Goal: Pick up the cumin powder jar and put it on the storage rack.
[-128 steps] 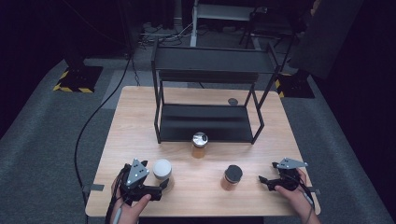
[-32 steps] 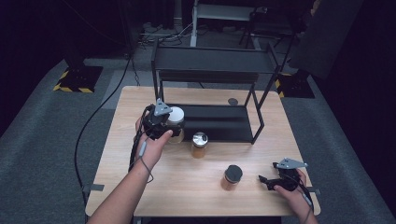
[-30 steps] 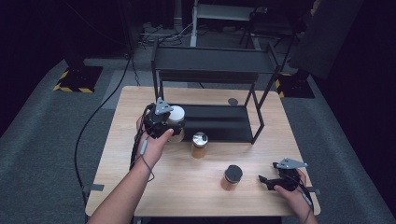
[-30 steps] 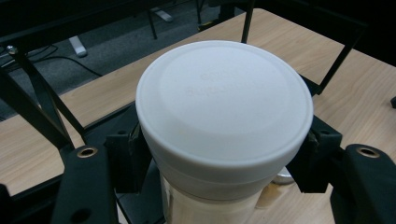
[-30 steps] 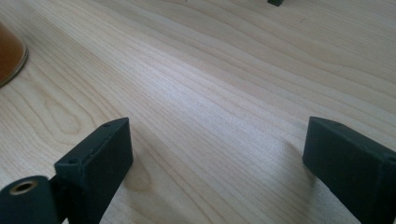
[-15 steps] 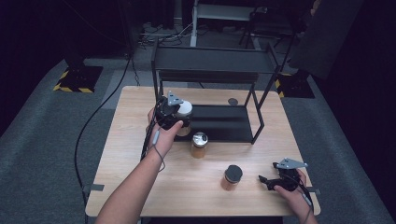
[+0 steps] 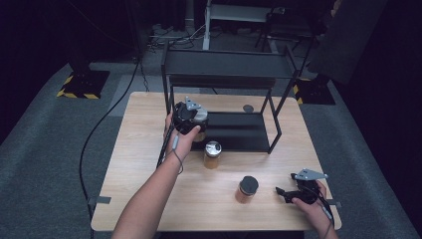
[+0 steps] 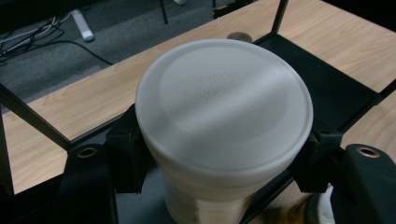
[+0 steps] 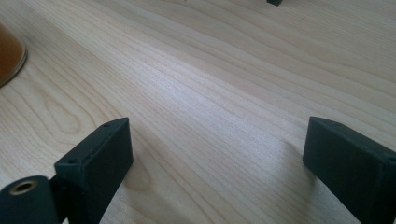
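My left gripper [image 7: 195, 118] is shut on a white-lidded jar [image 7: 200, 116], held at the left front of the black shelf rack [image 7: 234, 74], over its lower shelf. In the left gripper view the jar's white lid [image 8: 224, 112] sits between the two black pads, with the lower shelf [image 8: 327, 84] beyond. My right gripper [image 7: 284, 191] rests on the table near the front right corner, open with nothing between its fingers [image 9: 100, 154]. A silver-lidded jar [image 7: 212, 154] and a black-lidded jar [image 7: 247, 188] stand on the wooden table [image 7: 139, 149].
A small dark disc [image 7: 248, 108] lies on the table behind the rack's lower shelf. The rack's upright posts and top shelf frame the lower shelf. A cable [image 7: 114, 114] runs off the table's left side across the grey floor.
My left gripper has carried the white-lidded jar from the front left of the table up to the rack, then rightward and slightly down over its lower shelf. The right gripper stayed still.
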Available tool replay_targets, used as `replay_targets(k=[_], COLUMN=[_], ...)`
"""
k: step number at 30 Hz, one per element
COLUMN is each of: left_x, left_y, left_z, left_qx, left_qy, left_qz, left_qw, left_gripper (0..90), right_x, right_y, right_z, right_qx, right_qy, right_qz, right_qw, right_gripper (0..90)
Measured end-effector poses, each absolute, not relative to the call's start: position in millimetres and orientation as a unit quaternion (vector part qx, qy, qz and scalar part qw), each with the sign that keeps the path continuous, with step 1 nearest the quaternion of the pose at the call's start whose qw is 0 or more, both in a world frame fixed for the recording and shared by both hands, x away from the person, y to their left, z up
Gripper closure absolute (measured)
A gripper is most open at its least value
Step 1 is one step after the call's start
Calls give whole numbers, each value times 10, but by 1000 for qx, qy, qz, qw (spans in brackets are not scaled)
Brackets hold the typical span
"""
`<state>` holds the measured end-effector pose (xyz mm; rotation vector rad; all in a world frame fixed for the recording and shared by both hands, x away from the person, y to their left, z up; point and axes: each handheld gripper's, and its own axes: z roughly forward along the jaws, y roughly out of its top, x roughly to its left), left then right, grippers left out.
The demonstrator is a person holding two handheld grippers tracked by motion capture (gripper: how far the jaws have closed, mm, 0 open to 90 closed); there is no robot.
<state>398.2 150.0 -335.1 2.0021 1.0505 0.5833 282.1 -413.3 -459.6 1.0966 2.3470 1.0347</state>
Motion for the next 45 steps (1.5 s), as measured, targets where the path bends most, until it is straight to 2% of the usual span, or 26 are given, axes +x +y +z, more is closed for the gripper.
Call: replay_targets(k=[19, 27, 31, 35, 45], left_x=[4111, 4115, 4107, 4000, 3609], left_y=[1529, 1555, 1580, 1628, 1880], left_z=[-3652, -3660, -3578, -3472, -3258], left_qx=[787, 784, 781, 780, 772], left_qy=[433, 437, 443, 430, 418], left_qz=[227, 222, 222, 241, 247], left_qw=[376, 381, 381, 385, 410], left_gripper=[330, 324, 160, 143, 96], right_x=[2821, 2821, 2821, 2821, 2813], right_y=[-4133, -4133, -4133, -4132, -4127], right_z=[-4596, -4596, -4596, -4596, -4596], right_qx=[387, 387, 387, 387, 389], right_qy=[828, 828, 828, 828, 827], right_qz=[365, 365, 365, 365, 365], right_qw=[175, 175, 175, 175, 176], right_gripper=[86, 86, 87, 86, 86])
